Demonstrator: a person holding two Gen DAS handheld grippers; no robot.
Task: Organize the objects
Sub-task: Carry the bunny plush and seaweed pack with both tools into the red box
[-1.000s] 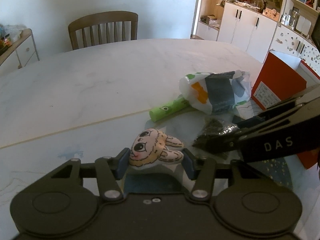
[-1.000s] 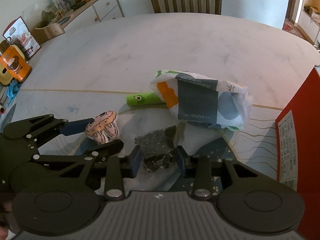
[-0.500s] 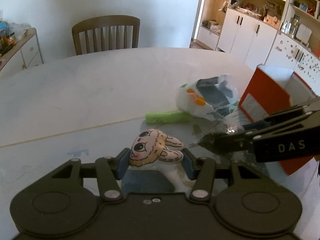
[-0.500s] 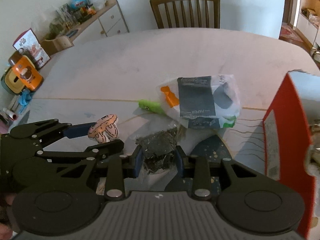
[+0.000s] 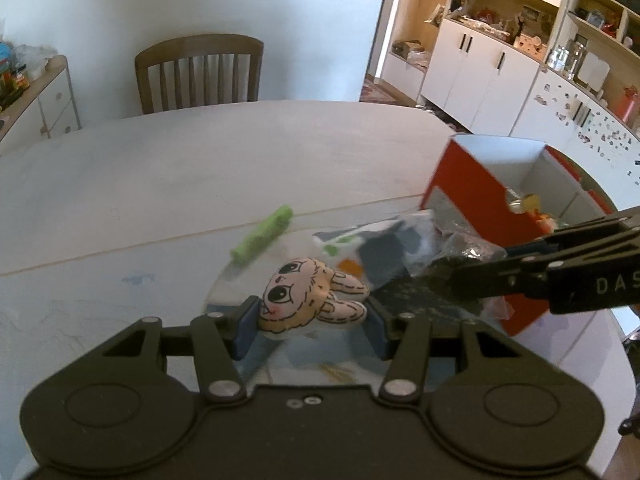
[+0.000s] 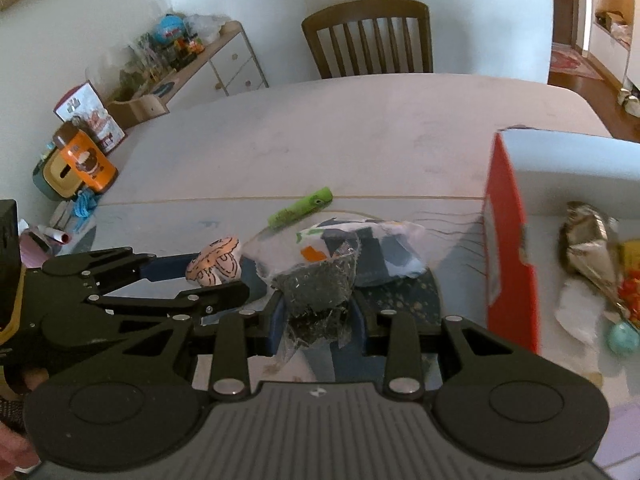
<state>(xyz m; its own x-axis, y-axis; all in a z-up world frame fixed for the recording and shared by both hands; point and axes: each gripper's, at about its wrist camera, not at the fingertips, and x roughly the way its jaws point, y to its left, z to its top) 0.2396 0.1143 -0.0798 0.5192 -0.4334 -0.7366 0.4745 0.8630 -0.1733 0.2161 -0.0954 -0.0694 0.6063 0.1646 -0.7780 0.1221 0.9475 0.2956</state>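
Left tongs (image 5: 312, 320): clamped on the bunny toy (image 5: 310, 297), held above the bench (image 5: 200, 168).
Right tongs (image 6: 318, 322): clamped on a dark packet (image 6: 318, 292), just left of the red box (image 6: 508, 248).
Green tube (image 6: 301, 212): lay on the bench.
Printed bag (image 6: 376, 244): lay between tube and box.

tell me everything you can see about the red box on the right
The red box is an open-topped carton, apparently cardboard, with red outer walls, a pale inside and a pale printed label low on the red face nearest the middle of the table. It stands upright on the marble-look table, right of the patterned bag. Inside lie a crumpled foil wrapper, white paper, something yellow and red, and a teal ball. Neither gripper touches it.
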